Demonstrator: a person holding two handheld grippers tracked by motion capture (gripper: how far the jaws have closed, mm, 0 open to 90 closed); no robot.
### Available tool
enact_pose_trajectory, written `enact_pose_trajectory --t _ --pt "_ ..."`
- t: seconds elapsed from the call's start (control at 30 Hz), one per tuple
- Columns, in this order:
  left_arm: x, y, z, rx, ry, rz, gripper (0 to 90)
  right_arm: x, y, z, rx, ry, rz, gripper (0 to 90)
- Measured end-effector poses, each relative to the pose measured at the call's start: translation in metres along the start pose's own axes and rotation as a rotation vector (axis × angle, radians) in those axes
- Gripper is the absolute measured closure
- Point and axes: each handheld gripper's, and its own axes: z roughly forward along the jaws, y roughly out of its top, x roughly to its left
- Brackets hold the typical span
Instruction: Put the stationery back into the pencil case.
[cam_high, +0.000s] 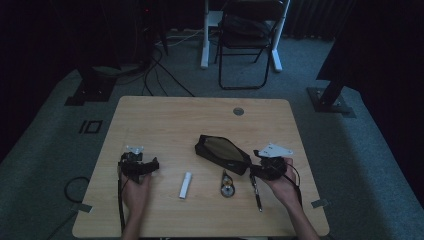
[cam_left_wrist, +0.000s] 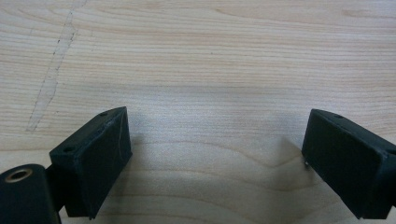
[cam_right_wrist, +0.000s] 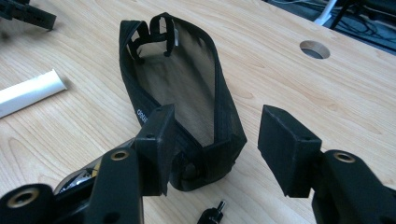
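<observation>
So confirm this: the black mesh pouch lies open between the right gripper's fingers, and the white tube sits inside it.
Not quite. The white tube lies on the table beside the black mesh pouch, not inside it, as the right gripper view shows. The pouch end is between the right gripper fingers.

1. Left gripper (cam_high: 150, 165): black body, a pale three-cornered plate on top, a black cable trailing from it.
2. Right gripper (cam_right_wrist: 212, 147): black; same pale plate and dark cable in the high view.
3. Jaws: blocky black pads, small screw holes; brass-coloured bushings at the arm pivots.
4. Forearms bare; no sleeves seen.
</observation>
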Motion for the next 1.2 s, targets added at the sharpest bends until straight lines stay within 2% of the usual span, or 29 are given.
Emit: enact_pose_trajectory --t 0.27,0.4,0.77,1.2 --pt "0.000 0.000 0.000 0.000 0.000 0.000 8.3 0.003 -0.007 -0.005 -0.006 -0.018 0.020 54.1" --pt "0.000 0.000 0.000 0.000 0.000 0.000 8.3 0.005 -0.012 -0.008 -0.009 -0.019 0.007 56.7" --pt "0.000 0.000 0.000 0.000 0.000 0.000 8.3 0.010 -0.023 -0.013 0.004 -0.015 0.013 59.4" --pt "0.000 0.000 0.000 0.000 0.000 0.000 8.3 0.017 -0.039 -0.015 0.046 -0.014 0.018 64.0"
